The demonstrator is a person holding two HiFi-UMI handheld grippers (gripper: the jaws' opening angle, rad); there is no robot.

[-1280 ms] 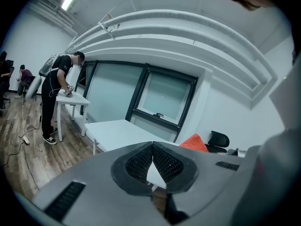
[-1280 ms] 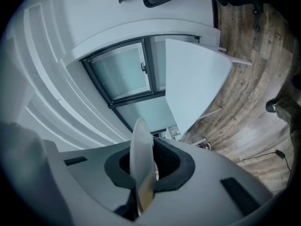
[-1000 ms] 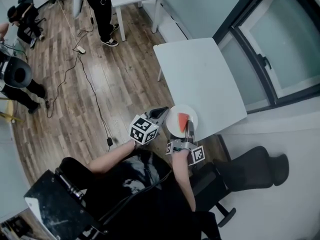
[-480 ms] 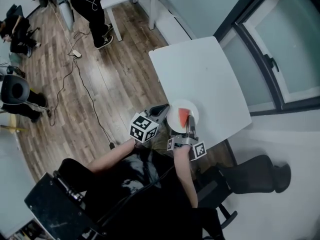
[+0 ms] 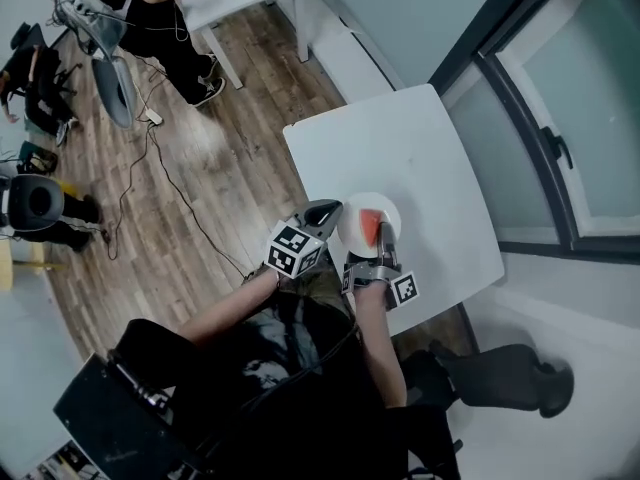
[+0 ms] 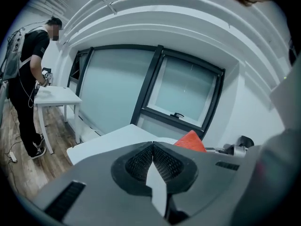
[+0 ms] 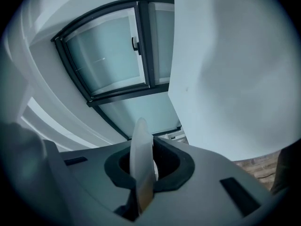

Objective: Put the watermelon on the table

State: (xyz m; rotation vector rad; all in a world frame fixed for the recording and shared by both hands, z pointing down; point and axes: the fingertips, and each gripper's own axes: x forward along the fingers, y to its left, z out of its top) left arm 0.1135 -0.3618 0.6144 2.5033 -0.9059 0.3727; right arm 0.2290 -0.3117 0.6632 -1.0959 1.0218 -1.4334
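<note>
Watermelon [image 5: 369, 227] is sat on a white plate [image 5: 386, 206] - rim's clamped by the right gripper [image 5: 384, 238], while the left gripper [image 5: 327, 212] is squeezed closed, empty, just beside it.

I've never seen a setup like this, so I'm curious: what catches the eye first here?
A red watermelon slice lies on a white plate at the near edge of the white table. The right gripper and the left gripper, each bearing a marker cube, clamp the plate's rim in their jaws from opposite sides.
</note>
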